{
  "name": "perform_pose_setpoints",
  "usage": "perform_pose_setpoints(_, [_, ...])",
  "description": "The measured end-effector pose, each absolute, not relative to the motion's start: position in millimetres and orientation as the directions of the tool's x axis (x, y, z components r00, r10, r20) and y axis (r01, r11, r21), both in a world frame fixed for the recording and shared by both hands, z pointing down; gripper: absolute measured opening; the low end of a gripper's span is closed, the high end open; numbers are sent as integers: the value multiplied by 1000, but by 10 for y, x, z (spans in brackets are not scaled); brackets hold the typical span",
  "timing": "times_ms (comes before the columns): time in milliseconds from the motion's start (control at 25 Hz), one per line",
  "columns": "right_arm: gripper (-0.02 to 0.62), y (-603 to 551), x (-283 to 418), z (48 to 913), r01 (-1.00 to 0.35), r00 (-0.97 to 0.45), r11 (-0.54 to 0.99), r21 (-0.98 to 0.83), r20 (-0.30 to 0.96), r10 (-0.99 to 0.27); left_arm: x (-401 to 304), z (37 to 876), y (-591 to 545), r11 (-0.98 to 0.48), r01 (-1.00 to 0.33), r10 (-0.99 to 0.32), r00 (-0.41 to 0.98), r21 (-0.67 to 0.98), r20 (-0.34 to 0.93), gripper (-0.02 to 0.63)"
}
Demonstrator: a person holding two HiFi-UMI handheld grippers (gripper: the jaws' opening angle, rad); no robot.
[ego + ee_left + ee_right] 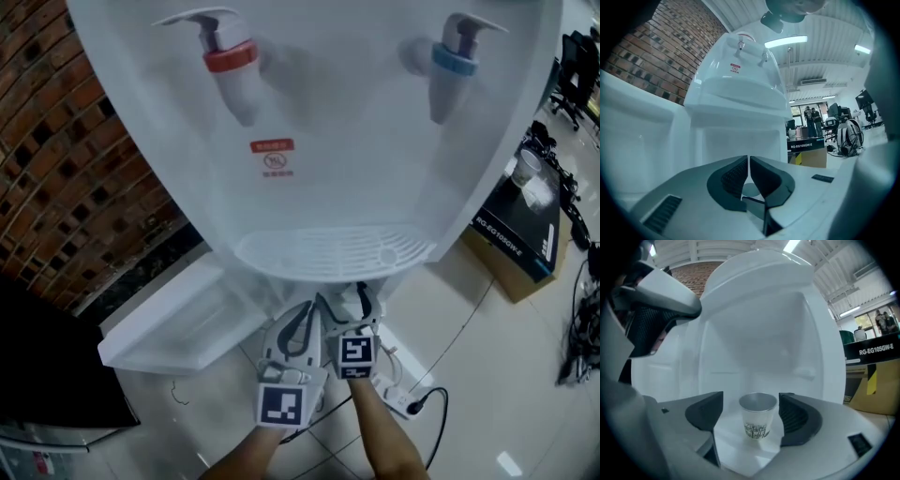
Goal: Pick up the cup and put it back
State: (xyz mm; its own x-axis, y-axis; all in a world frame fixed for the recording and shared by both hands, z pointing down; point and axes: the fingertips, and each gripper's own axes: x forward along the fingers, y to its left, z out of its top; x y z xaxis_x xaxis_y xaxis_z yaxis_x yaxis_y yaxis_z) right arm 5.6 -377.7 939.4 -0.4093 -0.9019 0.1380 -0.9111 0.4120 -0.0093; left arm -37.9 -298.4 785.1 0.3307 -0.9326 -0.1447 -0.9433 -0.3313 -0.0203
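Observation:
A small paper cup (758, 420) with a dark print near its base stands upright on the white floor of the water dispenser's lower compartment (759, 348). My right gripper (751, 405) is open around it, one jaw on each side, and neither pad presses on it. My left gripper (749, 173) is shut with nothing between its pads, pointing at the dispenser from lower down. In the head view both grippers, left (295, 328) and right (361, 305), reach in below the drip tray (328, 253), which hides the cup.
The white dispenser carries a red tap (230, 56) and a blue tap (457, 58). Its compartment door (178, 323) hangs open to the left. A brick wall (66, 187) is at left, a cardboard box (516, 225) at right, a power strip (403, 398) on the floor.

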Motion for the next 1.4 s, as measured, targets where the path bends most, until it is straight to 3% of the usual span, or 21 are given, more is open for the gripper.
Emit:
perform_pose_setpoints(160, [380, -3996, 40, 9546, -913, -403, 408, -3, 154, -902, -453, 7908, -2996, -318, -948, -938, 318, -25, -139, 17])
perform_pose_setpoints(240, [431, -4091, 55, 9617, -914, -401, 406, -9, 168, -901, -462, 7950, -2994, -315, -949, -941, 315, -20, -125, 17])
perform_pose_setpoints(440, [431, -4234, 24, 9699, -908, -412, 418, -5, 185, -892, -450, 7989, -2977, -326, -945, -938, 328, -37, -111, 17])
perform_pose_setpoints(480, [429, -4241, 4, 9720, -905, -418, 426, 0, 194, -888, -461, 7999, -2976, -324, -945, -939, 327, -37, -109, 17])
perform_pose_setpoints(560, [354, -4237, -18, 9747, -899, -425, 438, 16, 209, -881, -482, 8010, -2974, -323, -946, -940, 325, -42, -105, 17])
perform_pose_setpoints(720, [350, -4153, -7, 9650, -897, -425, 440, 29, 207, -881, -507, 7982, -2978, -317, -948, -941, 319, -33, -114, 17])
perform_pose_setpoints(1040, [350, -3539, 28, 9065, -901, -423, 434, 17, 194, -885, -491, 7736, -2916, -313, -950, -940, 311, -12, -138, 17])
perform_pose_setpoints(1400, [350, -2835, 85, 7798, -915, -399, 404, 7, 143, -906, -568, 7133, -2659, -326, -945, -931, 327, -31, -162, 17])
